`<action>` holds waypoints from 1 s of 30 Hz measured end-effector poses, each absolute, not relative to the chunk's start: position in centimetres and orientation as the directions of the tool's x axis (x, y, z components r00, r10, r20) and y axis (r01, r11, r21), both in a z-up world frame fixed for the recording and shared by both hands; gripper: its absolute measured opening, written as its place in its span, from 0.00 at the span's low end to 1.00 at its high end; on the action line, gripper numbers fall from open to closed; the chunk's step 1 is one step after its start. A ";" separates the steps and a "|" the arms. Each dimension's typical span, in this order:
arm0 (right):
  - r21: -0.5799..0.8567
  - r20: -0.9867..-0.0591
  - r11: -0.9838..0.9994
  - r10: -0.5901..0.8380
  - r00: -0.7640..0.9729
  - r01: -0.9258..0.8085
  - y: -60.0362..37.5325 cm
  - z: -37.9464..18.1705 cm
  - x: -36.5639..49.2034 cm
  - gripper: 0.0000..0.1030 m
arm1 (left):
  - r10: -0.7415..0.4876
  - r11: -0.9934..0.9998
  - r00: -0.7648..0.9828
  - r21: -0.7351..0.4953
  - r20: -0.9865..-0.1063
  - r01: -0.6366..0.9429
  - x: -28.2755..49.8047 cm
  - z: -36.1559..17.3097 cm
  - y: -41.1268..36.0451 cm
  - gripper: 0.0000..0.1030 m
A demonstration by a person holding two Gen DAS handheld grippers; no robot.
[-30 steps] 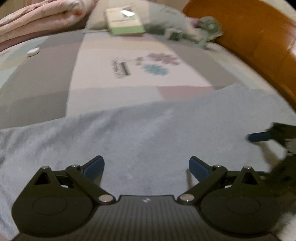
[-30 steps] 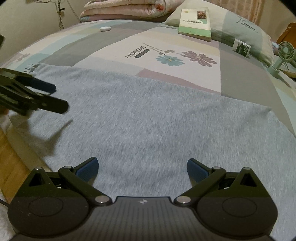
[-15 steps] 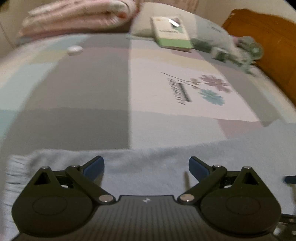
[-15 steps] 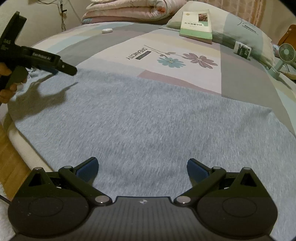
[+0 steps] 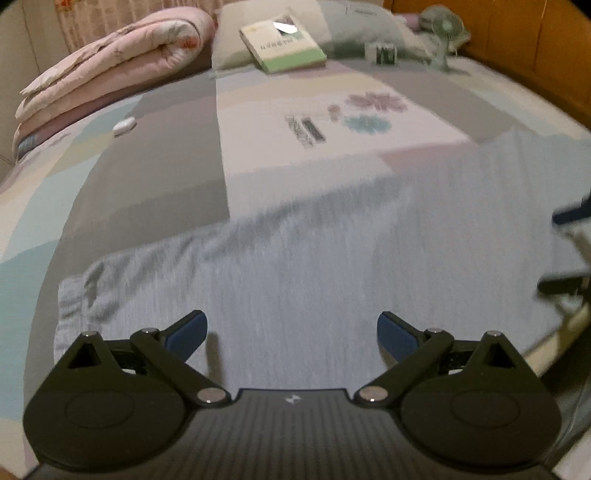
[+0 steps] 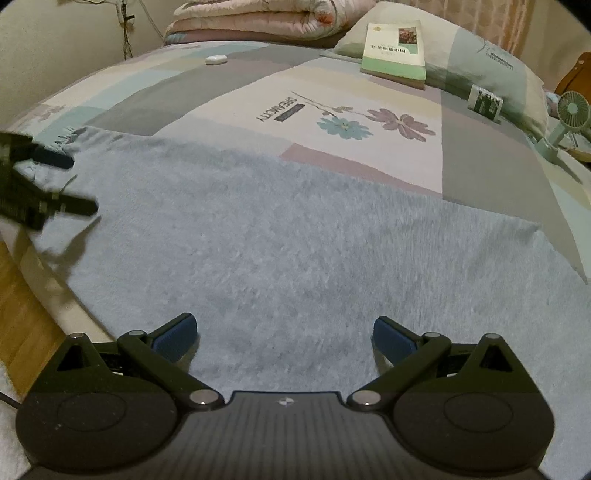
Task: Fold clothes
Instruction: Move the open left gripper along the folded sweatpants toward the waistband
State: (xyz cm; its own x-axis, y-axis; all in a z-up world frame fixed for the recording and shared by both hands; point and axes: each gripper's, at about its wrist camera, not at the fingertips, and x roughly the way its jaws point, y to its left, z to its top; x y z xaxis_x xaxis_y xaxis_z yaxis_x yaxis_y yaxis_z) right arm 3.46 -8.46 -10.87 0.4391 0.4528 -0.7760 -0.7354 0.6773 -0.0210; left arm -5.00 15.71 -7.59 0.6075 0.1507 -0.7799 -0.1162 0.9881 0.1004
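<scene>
Across the bed: we see a grey-blue garment spread flat over the patchwork bedsheet, filling the lower half of both frames.
Garment edge: in our left wrist view the cloth ends at the lower left of the frame in a slightly rumpled, gathered hem.
Left tool: our left tool hovers low over the garment, its blue-tipped fingers spread wide with nothing between them. It also shows at the left edge of our right wrist view, blurred.
Right tool: our right tool is likewise released, fingers wide apart above the cloth, gripping nothing. Only dark blurred tips of it show at the right edge of our left wrist view.
Upper part of frame: a green-and-white book lies on a pillow; a folded pink quilt sits at the top left of it.
Right side: a small handheld fan stands near the pillow, well apart from the garment.
Sheet centre: printed flowers lie just beyond the garment's far edge.
Small item: a white oval object rests on the sheet near the quilt.
</scene>
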 end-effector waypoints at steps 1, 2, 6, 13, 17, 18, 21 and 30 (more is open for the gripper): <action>-0.021 -0.775 0.679 0.453 0.441 -0.734 -8.5 -10.8 3.4 1.00 | 0.154 0.987 0.596 0.104 -0.788 -0.119 -5.4 -7.9 15.7 0.95; -0.019 -0.774 0.682 0.452 0.442 -0.731 -8.5 -10.8 3.5 1.00 | 0.156 0.987 0.585 0.102 -0.796 -0.124 -5.7 -8.2 15.8 0.96; -0.012 -0.773 0.695 0.449 0.448 -0.719 -8.7 -10.8 3.7 1.00 | 0.131 0.987 0.578 0.051 -0.805 -0.152 -7.1 -8.3 16.6 0.96; 0.001 -0.771 0.718 0.444 0.457 -0.696 -9.1 -10.7 4.1 1.00 | 0.113 0.990 0.604 0.039 -0.789 -0.135 -6.6 -7.7 16.3 0.96; 0.008 -0.770 0.730 0.440 0.462 -0.683 -9.3 -10.7 4.3 1.00 | 0.098 0.990 0.580 0.017 -0.808 -0.143 -7.0 -8.8 16.4 0.96; 0.010 -0.770 0.733 0.439 0.463 -0.680 -9.3 -10.7 4.4 1.00 | 0.092 0.989 0.584 0.007 -0.806 -0.145 -7.2 -8.8 16.5 0.96; 0.032 -0.768 0.746 0.444 0.461 -0.665 -9.6 -10.7 4.6 1.00 | 0.085 0.987 0.593 -0.011 -0.801 -0.157 -7.4 -8.1 16.9 0.96; 0.161 -0.744 0.783 0.496 0.448 -0.601 -11.0 -10.1 5.8 1.00 | 0.145 0.958 0.673 -0.067 -0.725 -0.278 -10.3 -3.2 21.9 0.96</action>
State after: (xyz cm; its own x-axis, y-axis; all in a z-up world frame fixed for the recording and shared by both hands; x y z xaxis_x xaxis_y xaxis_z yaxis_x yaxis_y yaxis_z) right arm 5.75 -11.03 -10.15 0.4481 0.4964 -0.7435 -0.6009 0.7830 0.1606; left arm -10.30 21.91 -3.24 0.6731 0.1447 -0.7252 -0.2783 0.9582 -0.0671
